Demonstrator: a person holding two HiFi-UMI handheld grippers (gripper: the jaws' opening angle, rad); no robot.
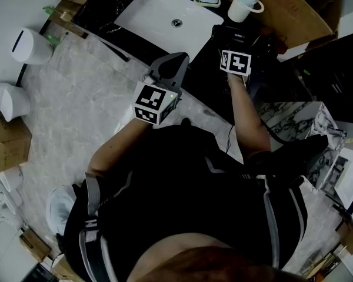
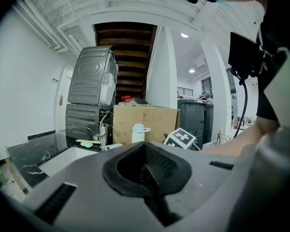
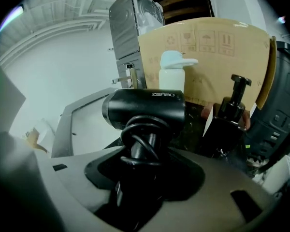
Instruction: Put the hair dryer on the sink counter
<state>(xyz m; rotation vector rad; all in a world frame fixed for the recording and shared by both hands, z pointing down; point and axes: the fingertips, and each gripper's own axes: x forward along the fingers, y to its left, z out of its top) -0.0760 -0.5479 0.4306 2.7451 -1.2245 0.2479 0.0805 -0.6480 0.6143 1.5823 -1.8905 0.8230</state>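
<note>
**Item 1, right tool** [image 3: 137, 182]: jaws clamped on the handle of the hair dryer [image 3: 144, 109]. The barrel lies crosswise above the grip, and the cord [image 3: 141, 146] is wound round the handle. The dryer is carried over the dark bench [image 1: 201, 69] and, by judgement, is not yet set down.

**Item 2, left tool** [image 2: 152, 170]: jaws together, nothing between them. In the head view it sits at 8 o'clock of the right tool, near the bench's front edge.

**Item 3, around the right tool, head view:**
- white basin [image 1: 165, 16] at 10 o'clock
- white cup [image 1: 244, 6] at 12 o'clock, in front of a cardboard box [image 3: 208, 45]
- black pump bottle [image 3: 232, 112] near at about 1 o'clock

**Handling note (judgement):**
- Lower the dryer onto bare bench between the basin and the pump bottle.
- Lay the barrel on its side so it cannot roll.
- Keep the wound cord under or beside the body, not hanging over the basin rim.
- Steer well away from the pump bottle, which looks easy to topple.
- Part the jaws only once the dryer's weight rests fully on the bench.
</note>
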